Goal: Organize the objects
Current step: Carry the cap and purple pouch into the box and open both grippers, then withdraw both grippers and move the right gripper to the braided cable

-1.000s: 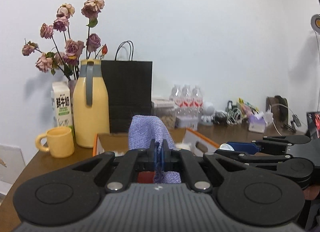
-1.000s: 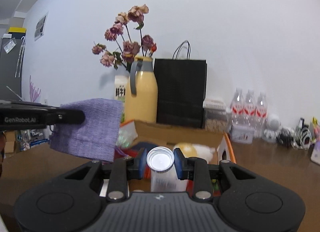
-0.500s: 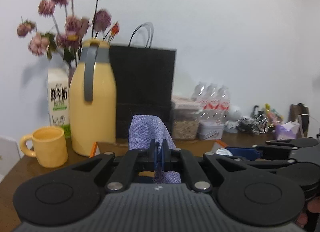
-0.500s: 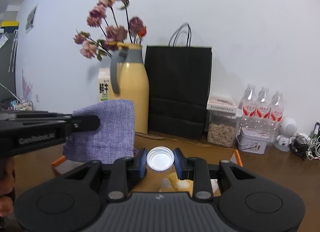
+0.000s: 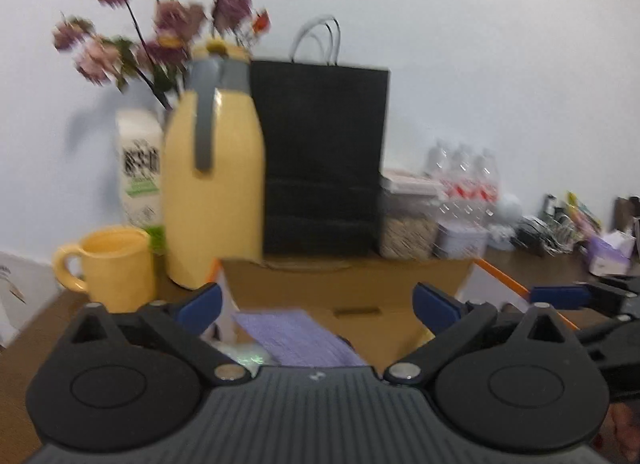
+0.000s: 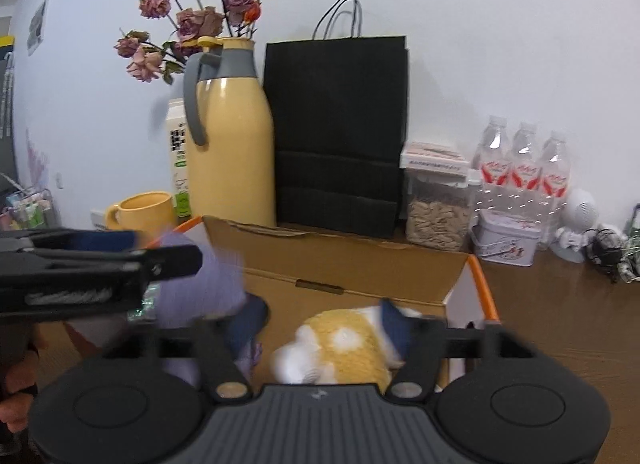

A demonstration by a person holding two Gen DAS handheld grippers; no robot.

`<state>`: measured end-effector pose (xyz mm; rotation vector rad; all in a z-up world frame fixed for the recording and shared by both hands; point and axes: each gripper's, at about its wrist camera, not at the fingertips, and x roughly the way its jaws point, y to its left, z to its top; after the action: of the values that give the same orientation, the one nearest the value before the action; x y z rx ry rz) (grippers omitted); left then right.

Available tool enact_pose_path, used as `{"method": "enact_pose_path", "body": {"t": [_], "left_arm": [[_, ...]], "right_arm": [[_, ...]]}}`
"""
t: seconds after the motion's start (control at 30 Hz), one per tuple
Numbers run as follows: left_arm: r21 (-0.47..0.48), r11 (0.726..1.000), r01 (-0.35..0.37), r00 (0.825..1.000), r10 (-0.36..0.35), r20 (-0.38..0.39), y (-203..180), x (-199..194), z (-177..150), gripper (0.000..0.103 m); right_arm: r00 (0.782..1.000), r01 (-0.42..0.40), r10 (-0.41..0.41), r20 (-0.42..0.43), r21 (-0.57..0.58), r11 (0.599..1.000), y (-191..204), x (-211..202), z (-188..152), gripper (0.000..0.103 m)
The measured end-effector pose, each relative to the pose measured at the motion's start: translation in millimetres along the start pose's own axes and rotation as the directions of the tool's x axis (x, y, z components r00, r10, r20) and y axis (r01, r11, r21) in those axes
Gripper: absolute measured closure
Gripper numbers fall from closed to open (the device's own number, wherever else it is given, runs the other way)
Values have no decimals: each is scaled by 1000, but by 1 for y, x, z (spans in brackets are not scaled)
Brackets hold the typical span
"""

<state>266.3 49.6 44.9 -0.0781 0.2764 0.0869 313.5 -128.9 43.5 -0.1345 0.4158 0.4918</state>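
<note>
An open cardboard box [image 5: 344, 284] [image 6: 340, 264] with orange edges sits in front of me on the brown table. My left gripper [image 5: 318, 304] hangs over it with its jaws opening wide. The purple cloth [image 5: 296, 338] lies loose below them inside the box, and shows as a blur [image 6: 200, 284] in the right wrist view. My right gripper [image 6: 320, 324] is also opening above the box, with nothing pressed between its blue pads. Under it lies a yellow and white plush toy [image 6: 340, 344]. The left gripper [image 6: 132, 250] reaches in from the left. No white-capped bottle is in view.
Behind the box stand a yellow jug [image 6: 228, 135], a black paper bag [image 6: 336, 131], a yellow mug [image 6: 144, 209] and a milk carton [image 5: 140, 171]. Dried roses [image 6: 192, 19] rise behind the jug. A seed jar [image 6: 436, 203], water bottles [image 6: 524, 171] and a tin [image 6: 504, 240] stand at the right.
Both grippers moved forward over the box. The left jaws opened and the purple cloth dropped into the box. The right jaws opened and the white-capped bottle left view.
</note>
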Motion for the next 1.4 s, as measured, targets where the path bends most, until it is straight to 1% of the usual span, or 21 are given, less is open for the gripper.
{"method": "enact_pose_path", "body": {"t": [0.03, 0.07, 0.1, 0.4, 0.57, 0.8, 0.97, 1.1, 1.4], "left_arm": [[-5, 1000, 0, 1000, 0, 2, 1, -1, 1, 0], [-17, 1000, 0, 1000, 0, 5, 3, -2, 1, 0], [-24, 1000, -4, 1000, 4, 8, 5, -3, 1, 0], [-15, 1000, -9, 1000, 9, -6, 2, -4, 0, 0], [-19, 1000, -4, 1000, 4, -4, 3, -14, 3, 0], [-14, 1000, 1, 999, 0, 39, -1, -41, 12, 0], [-26, 1000, 5, 1000, -5, 23, -1, -60, 9, 0], [-26, 1000, 3, 1000, -3, -2, 1, -73, 3, 0], [8, 1000, -5, 996, 6, -86, 7, -102, -24, 0]], "right_arm": [[1000, 13, -13, 3, -1, 1000, 0, -1, -1, 9], [1000, 27, -27, 5, 1, 1000, 0, -1, -2, 4], [999, 34, -34, 7, 3, 999, -1, -2, -2, 1], [999, 38, -38, 28, 6, 999, -1, -8, -1, 0], [998, 41, -42, 57, 9, 999, 0, -18, -2, 0], [992, 50, -51, 115, 10, 999, 5, -50, -5, 0], [991, 42, -44, 124, 12, 999, 10, -77, -12, 0], [994, 34, -34, 105, 5, 999, 14, -93, -23, 0], [1000, 22, -22, 16, -21, 1000, 22, -122, -60, 0]]}}
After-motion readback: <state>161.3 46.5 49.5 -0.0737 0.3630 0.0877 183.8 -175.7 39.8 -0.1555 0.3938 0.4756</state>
